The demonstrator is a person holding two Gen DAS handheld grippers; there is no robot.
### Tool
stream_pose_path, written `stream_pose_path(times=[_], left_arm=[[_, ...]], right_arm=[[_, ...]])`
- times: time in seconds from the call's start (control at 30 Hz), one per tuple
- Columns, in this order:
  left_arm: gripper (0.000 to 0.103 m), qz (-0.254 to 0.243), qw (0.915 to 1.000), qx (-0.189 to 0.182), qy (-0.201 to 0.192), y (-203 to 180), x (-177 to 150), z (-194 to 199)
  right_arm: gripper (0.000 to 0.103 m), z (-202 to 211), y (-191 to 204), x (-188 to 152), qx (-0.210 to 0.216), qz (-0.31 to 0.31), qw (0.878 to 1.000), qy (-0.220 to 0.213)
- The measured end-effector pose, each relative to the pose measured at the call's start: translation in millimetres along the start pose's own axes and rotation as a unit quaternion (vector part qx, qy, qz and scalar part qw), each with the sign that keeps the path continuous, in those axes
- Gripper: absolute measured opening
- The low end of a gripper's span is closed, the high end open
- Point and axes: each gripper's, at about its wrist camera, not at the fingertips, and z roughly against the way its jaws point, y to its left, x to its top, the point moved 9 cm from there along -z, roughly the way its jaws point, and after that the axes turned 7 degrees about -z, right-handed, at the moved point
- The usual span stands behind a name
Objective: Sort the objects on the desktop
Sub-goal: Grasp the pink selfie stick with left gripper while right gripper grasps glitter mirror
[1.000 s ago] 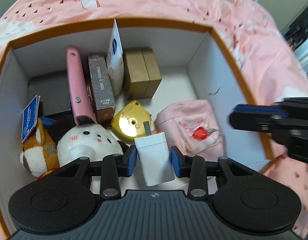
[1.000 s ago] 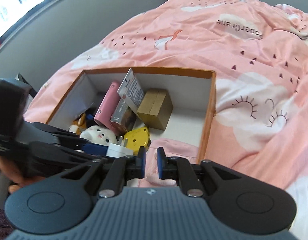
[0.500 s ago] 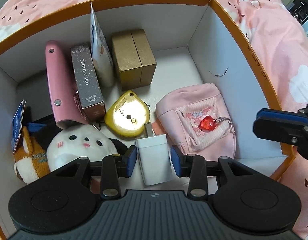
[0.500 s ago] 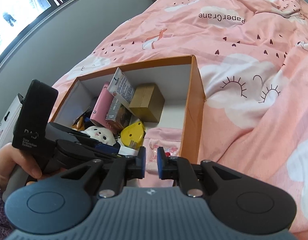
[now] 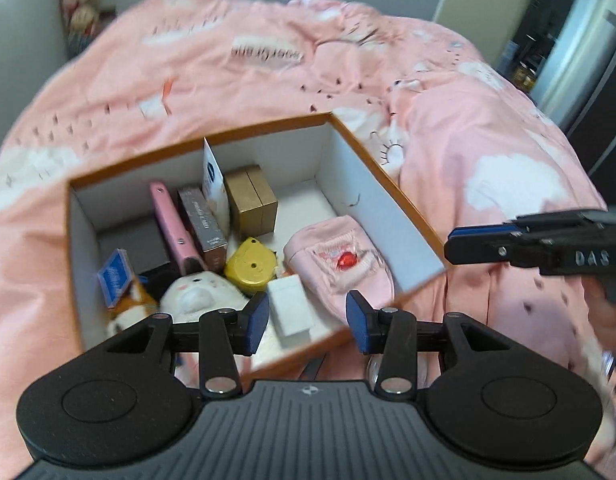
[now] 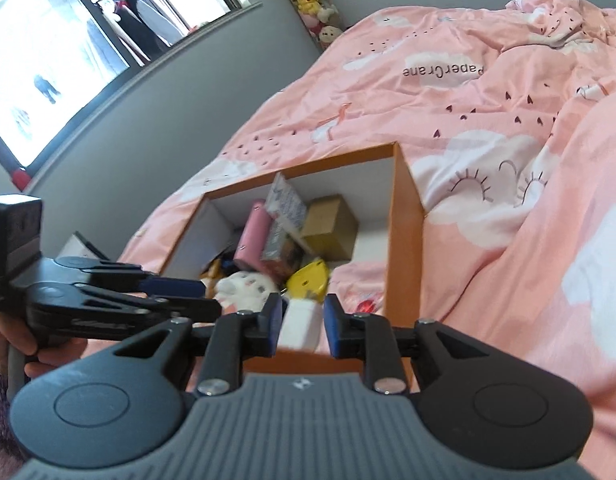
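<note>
Box (image 5: 388,200) on the bed (image 5: 488,152); charger (image 5: 291,310) inside, between plush (image 5: 195,294) and pouch (image 5: 344,264)

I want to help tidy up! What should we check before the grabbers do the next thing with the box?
1. White charger lying in the orange box, let go: ok.
2. Left gripper empty, jaws opening, pads clear of the charger: ok.
3. Right gripper empty, jaws opening; the charger only shows behind the gap: ok.
4. The two grippers apart from each other: ok.
5. Pink pouch and yellow tape measure inside the box, beside the charger: ok.
6. More things left to sort outside the box: cannot tell, only the pink bedspread shows.
</note>
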Motion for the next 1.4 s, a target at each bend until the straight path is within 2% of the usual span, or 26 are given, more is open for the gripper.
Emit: stream_pose_path(times=[0.17,0.3,0.4,0.47,0.6,0.8,0.9,1.03,1.1,1.23,1.3,1.4], left_arm=[[0.050,-0.048,0.9979,0.043,0.007,-6.4,-27.5,10.3],[0.050,-0.086,0.9938,0.054,0.045,-13.3,-63.2,8.7],[0.053,-0.136,0.9862,0.057,0.075,-23.2,-88.1,-0.9],[0.055,-0.178,0.9775,0.069,0.088,-30.5,-101.3,-9.5],[0.060,-0.244,0.9576,0.089,0.125,-37.2,-127.3,-34.3],[0.062,-0.332,0.9217,0.125,0.158,-40.3,-152.2,-62.3],[0.062,-0.348,0.9125,0.130,0.171,-38.1,-160.3,-71.8],[0.062,-0.349,0.9097,0.136,0.179,-32.8,-164.0,-81.9],[0.062,-0.344,0.9113,0.134,0.182,-31.2,-164.8,-86.0],[0.062,-0.325,0.9189,0.128,0.183,-27.5,-166.2,-91.2],[0.062,-0.320,0.9200,0.128,0.187,-26.3,-167.0,-93.2],[0.060,-0.316,0.9215,0.129,0.185,-26.2,-166.5,-92.8]], right_arm=[[0.030,-2.7,2.2,-32.7,0.005,-0.018,0.999,0.027],[0.035,-21.6,-17.2,-60.9,-0.028,-0.050,0.996,0.064],[0.039,-35.4,-33.1,-79.5,-0.066,-0.049,0.993,0.087],[0.041,-41.9,-43.7,-88.2,-0.087,-0.054,0.990,0.102],[0.045,-50.0,-56.8,-99.2,-0.096,-0.061,0.986,0.120],[0.051,-65.2,-60.1,-106.9,-0.106,-0.042,0.983,0.141],[0.052,-71.9,-63.1,-109.6,-0.111,-0.035,0.982,0.149],[0.057,-79.0,-67.5,-111.4,-0.104,-0.042,0.981,0.157],[0.058,-82.4,-69.3,-112.2,-0.101,-0.045,0.981,0.159],[0.067,-87.4,-67.4,-114.9,-0.087,-0.044,0.983,0.159],[0.067,-88.3,-66.3,-115.8,-0.088,-0.040,0.983,0.157],[0.053,-86.6,-63.8,-115.5,-0.094,-0.031,0.983,0.152]])
